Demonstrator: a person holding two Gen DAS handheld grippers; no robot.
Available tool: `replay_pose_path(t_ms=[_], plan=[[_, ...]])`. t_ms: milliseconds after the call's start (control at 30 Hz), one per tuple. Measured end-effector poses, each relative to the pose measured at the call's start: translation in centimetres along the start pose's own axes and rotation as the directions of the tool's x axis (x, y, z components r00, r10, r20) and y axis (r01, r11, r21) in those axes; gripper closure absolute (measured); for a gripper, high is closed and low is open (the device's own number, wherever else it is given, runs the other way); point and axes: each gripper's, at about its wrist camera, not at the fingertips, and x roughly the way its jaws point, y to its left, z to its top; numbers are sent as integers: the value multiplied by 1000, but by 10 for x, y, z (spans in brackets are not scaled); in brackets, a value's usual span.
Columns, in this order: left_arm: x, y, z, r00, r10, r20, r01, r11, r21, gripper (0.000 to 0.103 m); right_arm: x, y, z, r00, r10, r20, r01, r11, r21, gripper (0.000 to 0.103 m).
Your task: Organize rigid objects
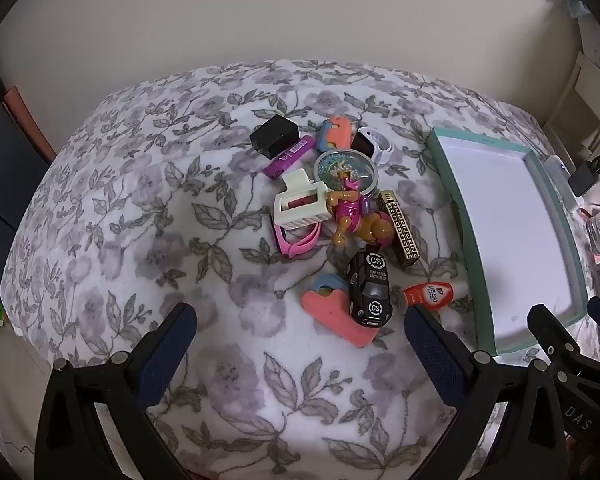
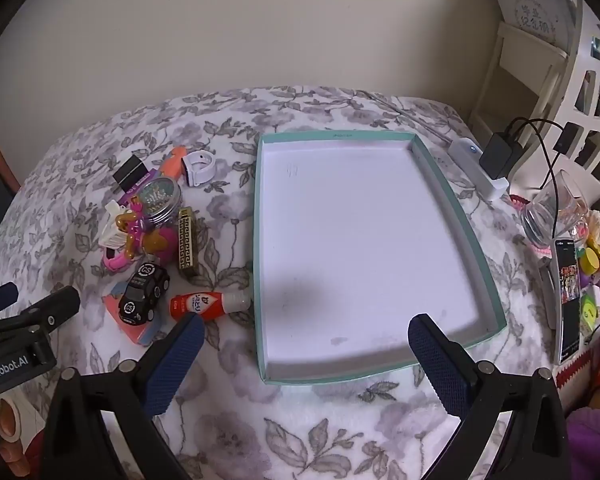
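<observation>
Floral bedding (image 1: 140, 208) carries an untouched toy pile (image 1: 340, 216) beside the empty tray (image 2: 458, 216); both grippers' fingers (image 2: 172, 364) gape wide, holding nothing.

place: home, likely bedroom | cues: floral blanket (image 1: 140, 208), toys, white shelf (image 2: 532, 64) (partly blurred)

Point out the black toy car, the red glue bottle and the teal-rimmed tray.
black toy car (image 1: 370, 294): left wrist view, on its roof.
red glue bottle (image 2: 196, 305): right wrist view, on its red label.
teal-rimmed tray (image 2: 458, 216): right wrist view, on its right wall.
</observation>
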Motion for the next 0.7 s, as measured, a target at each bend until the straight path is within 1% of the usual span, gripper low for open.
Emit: replay_pose_path(t_ms=[433,533,700], plan=[[2,-2,-2,1000,6,0,-6,1000,1,0,3,-1,0,1000,0,-6,0,1000,0,0],[2,-3,-2,1000,6,0,-6,1000,2,0,2,0,5,1000,0,-7,0,1000,0,0],[2,-3,-2,1000,7,-1,-7,1000,2,0,4,-1,0,1000,0,-8,0,1000,0,0]])
